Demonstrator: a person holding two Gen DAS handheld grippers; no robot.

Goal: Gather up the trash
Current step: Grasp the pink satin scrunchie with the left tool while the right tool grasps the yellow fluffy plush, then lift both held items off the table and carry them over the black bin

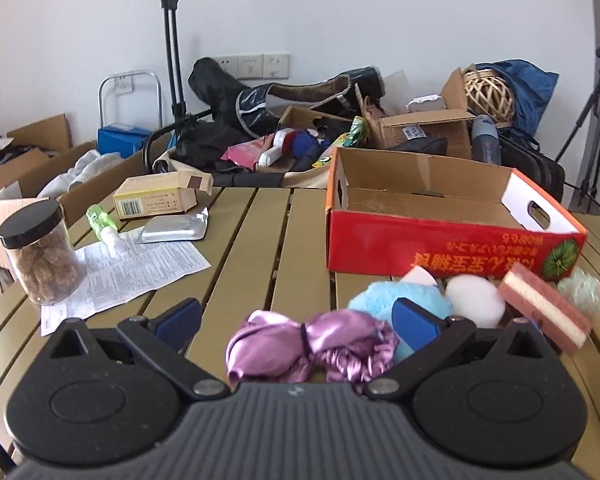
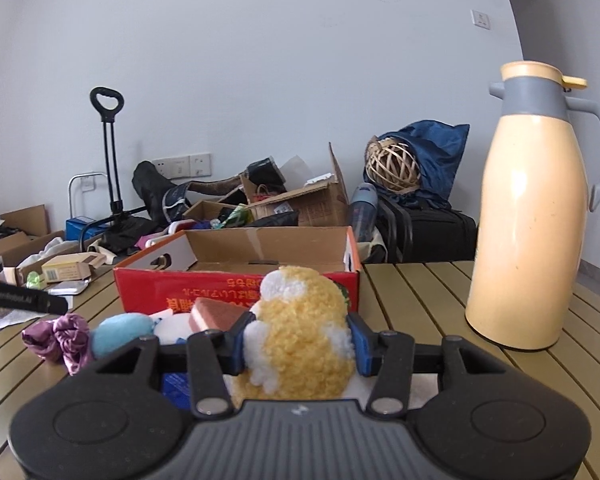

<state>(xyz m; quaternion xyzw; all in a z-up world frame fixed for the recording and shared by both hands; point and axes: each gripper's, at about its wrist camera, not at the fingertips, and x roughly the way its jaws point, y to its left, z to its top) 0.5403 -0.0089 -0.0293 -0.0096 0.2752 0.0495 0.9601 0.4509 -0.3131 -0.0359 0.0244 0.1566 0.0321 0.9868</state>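
My right gripper (image 2: 300,346) is shut on a fluffy yellow and white pompom (image 2: 300,320), its blue pads pressing both sides. The pompom sits in front of the open red cardboard box (image 2: 236,292), whose inside looks bare. My left gripper (image 1: 298,324) is open, and a purple satin scrunchie (image 1: 308,344) lies on the table between its fingers, untouched by either pad. Right of the scrunchie, against the red box (image 1: 440,248), lie a blue fluffy ball (image 1: 380,300), a white pompom (image 1: 474,300), a pink sponge (image 1: 544,312) and a pale green puff (image 1: 582,292).
On the slatted table's left stand a black-lidded jar (image 1: 40,252), a printed leaflet (image 1: 140,272), a foil pack (image 1: 176,228), a small green bottle (image 1: 100,220) and a yellow carton (image 1: 160,196). A tall cream thermos (image 2: 532,216) stands at the right. Boxes and bags crowd the floor behind.
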